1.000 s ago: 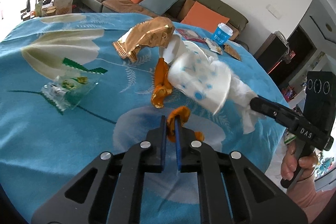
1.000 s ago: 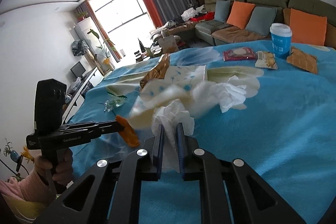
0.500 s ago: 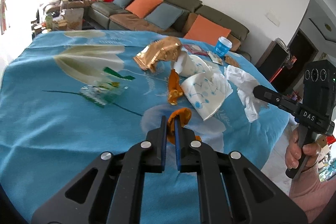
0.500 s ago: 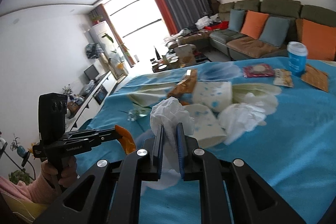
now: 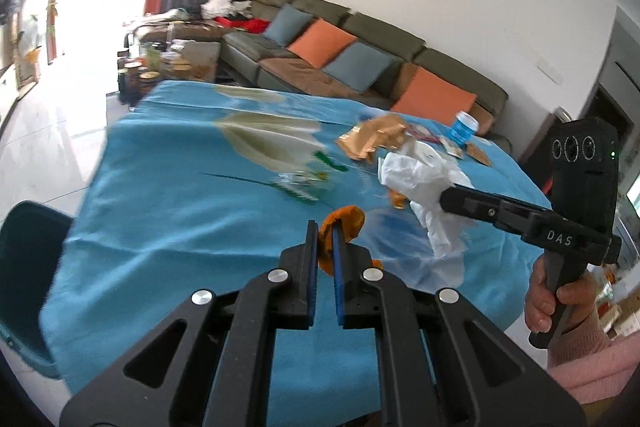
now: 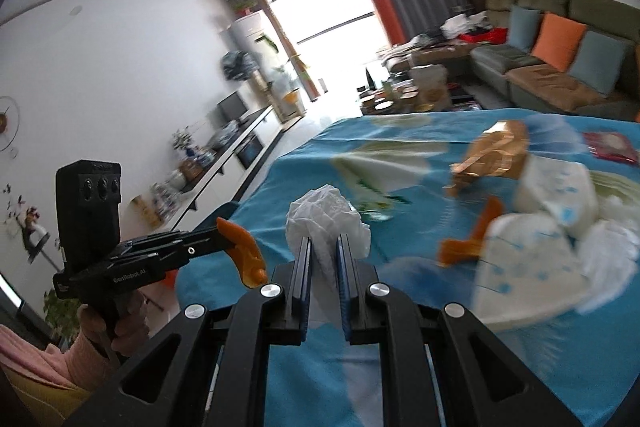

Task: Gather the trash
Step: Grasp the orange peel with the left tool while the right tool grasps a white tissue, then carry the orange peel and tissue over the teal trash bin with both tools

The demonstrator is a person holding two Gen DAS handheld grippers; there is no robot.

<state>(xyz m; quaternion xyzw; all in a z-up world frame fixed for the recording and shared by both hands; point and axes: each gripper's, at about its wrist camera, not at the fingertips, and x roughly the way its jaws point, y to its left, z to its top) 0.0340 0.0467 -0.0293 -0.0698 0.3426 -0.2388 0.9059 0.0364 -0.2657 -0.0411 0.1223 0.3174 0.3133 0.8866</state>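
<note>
You are pinching a piece of orange peel (image 5: 340, 227) in your left tool (image 5: 325, 239), its two fingers closed on the peel so that the curled end is sticking up past the tips, lifted clear of the worktop (image 5: 180, 195). Your right tool (image 6: 323, 259) is clamped on a crumpled white tissue (image 6: 326, 213), the wad bulging out above and beside the tips while its tail is trailing down between the blue pads; the left view shows that tissue hanging off the cloth. Holding one piece in each hand is saving you a trip, I judge, and raising both keeps them from dragging other litter along. More trash is lying farther back on the blue flowered cloth: another strip of orange peel (image 6: 470, 239) just beside the white dotted paper cups (image 6: 532, 259), a crumpled gold foil wrapper (image 6: 496, 155) beyond them, a clear wrapper with green print (image 5: 304, 183) to the left, and a blue cup (image 5: 464, 125) with small packets at the far edge. A dark teal bin-like container (image 5: 24, 267) is showing at the near left, below the worktop's edge; it looks like the likely drop point, though I cannot tell for sure what it is.
</note>
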